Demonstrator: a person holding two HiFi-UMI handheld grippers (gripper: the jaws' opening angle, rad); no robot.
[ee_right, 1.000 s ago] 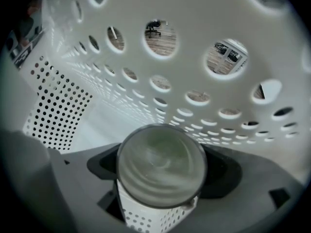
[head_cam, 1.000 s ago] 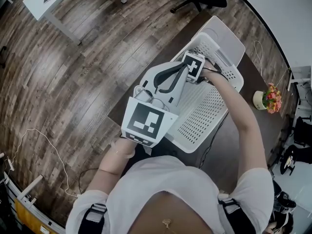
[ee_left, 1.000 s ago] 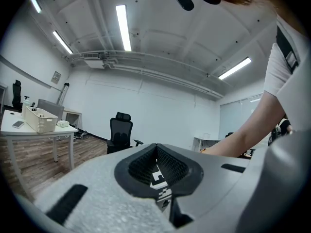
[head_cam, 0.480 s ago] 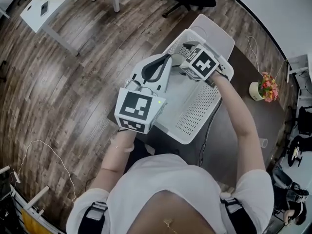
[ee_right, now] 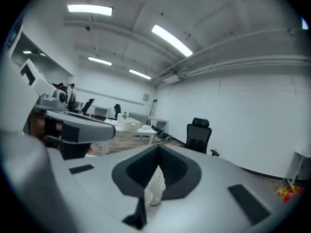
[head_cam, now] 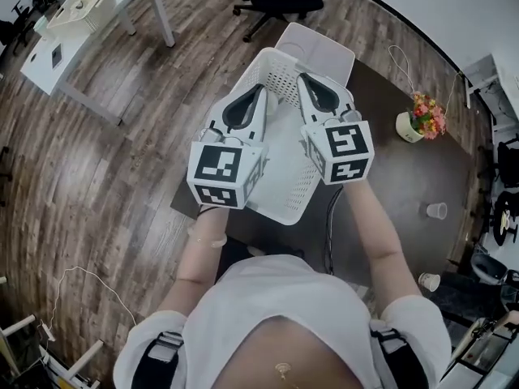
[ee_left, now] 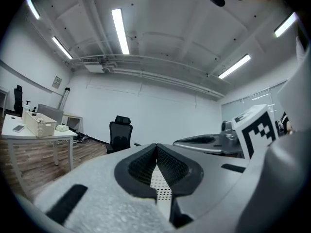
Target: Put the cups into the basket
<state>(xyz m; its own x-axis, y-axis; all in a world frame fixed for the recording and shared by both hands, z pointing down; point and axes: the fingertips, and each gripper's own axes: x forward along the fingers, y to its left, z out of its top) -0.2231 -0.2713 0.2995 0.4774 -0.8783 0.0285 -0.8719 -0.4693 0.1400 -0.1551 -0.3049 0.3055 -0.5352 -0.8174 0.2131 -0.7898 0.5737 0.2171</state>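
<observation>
L gripper (head_cam: 259, 89) & R gripper (head_cam: 302, 79) both pressed together, empty, level over basket (head_cam: 268, 59); R jaws just closed on nothing. Cup (head_cam: 436, 210) & second cup (head_cam: 429, 281) right of basket, well apart from it. Prob. light, thin-walled, crushable: pinch one wall at rim, gently.

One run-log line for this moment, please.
left gripper: shut, empty | right gripper: jaws just closed, empty | both level over basket | two cups on table, outside basket

White basket (head_cam: 276, 71); cup (head_cam: 436, 210), second cup (head_cam: 429, 281) outside
</observation>
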